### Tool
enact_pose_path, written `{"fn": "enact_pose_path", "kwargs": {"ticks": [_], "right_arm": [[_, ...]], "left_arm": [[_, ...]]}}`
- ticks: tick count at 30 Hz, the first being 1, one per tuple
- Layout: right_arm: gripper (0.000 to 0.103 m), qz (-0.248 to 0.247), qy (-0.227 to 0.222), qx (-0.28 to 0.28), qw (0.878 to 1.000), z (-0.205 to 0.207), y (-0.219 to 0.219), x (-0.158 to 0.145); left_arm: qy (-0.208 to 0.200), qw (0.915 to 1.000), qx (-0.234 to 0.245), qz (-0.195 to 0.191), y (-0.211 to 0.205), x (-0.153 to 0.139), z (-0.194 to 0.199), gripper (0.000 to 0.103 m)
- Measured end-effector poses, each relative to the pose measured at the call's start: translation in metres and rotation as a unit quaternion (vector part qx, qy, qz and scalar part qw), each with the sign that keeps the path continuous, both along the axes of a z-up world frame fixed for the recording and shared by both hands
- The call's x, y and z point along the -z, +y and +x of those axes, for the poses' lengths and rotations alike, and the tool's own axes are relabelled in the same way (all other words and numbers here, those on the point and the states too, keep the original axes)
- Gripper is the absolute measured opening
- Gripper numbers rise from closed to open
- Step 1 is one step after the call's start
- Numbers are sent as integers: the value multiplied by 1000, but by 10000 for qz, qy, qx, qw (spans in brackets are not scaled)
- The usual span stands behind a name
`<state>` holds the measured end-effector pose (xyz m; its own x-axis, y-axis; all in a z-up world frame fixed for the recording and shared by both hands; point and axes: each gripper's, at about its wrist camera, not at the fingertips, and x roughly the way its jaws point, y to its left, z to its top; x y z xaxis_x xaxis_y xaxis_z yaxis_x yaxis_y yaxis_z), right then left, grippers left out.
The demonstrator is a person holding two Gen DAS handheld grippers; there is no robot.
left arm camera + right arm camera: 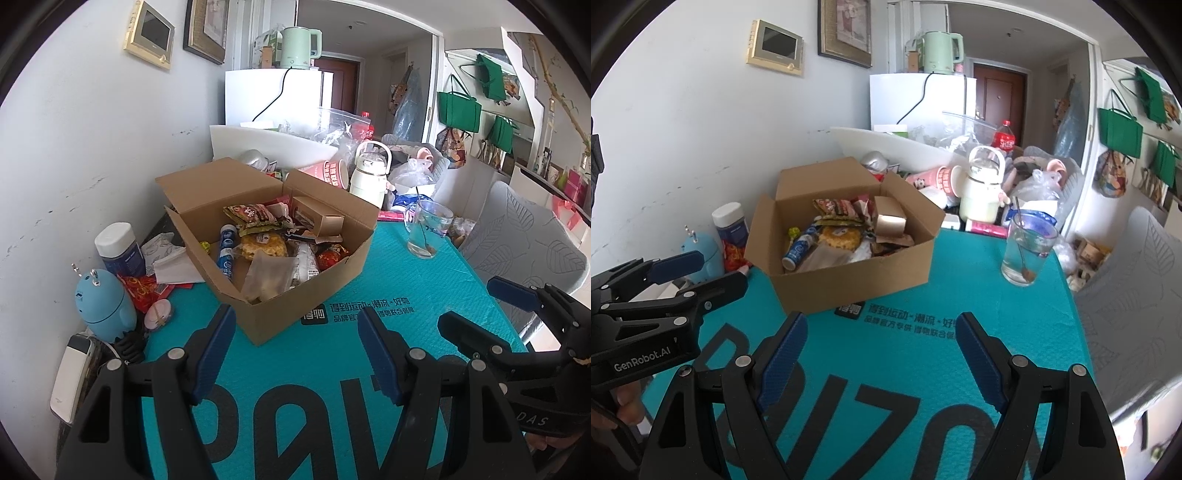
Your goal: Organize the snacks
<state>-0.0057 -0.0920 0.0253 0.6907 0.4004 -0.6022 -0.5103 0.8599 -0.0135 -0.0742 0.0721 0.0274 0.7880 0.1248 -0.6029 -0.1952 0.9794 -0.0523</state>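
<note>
An open cardboard box [325, 284] [849, 280] stands on the teal mat [424, 295] [960, 295]. It holds several snacks: a red-brown packet [251, 214] [834, 206], a yellow packet [264, 245] [838, 236], a blue tube [225, 254] [798, 251], a clear wrapper [269, 277] and a small tan carton [317, 219] [890, 218]. My left gripper [295, 350] is open and empty, just in front of the box. My right gripper [881, 354] is open and empty, also short of the box. Each shows in the other's view: right gripper [476, 314], left gripper [720, 269].
A glass with a spoon [424, 230] [1027, 251] stands right of the box. A cream bottle [369, 173] [982, 184], pink cup [328, 170] and bags crowd the back. A blue gadget [103, 306], a white-capped jar [118, 247] and red wrappers [144, 291] lie left. A grey chair [524, 240] is right.
</note>
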Motion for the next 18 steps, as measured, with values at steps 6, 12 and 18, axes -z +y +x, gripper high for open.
{"fn": "enact_pose_path", "kwargs": {"ticks": [6,12,18], "right_arm": [[83,7,38,38,10000,3,-2,2],[83,-6,88,79,9999,7,-4,5],[83,-21,116,108,9999,9,-6,8]], "left_arm": [[39,10000,6,62,-4,0,3,68],[80,9999,13,94,-5,1,4,68],[114,9998,-7,167,-6,2,6,68]]}}
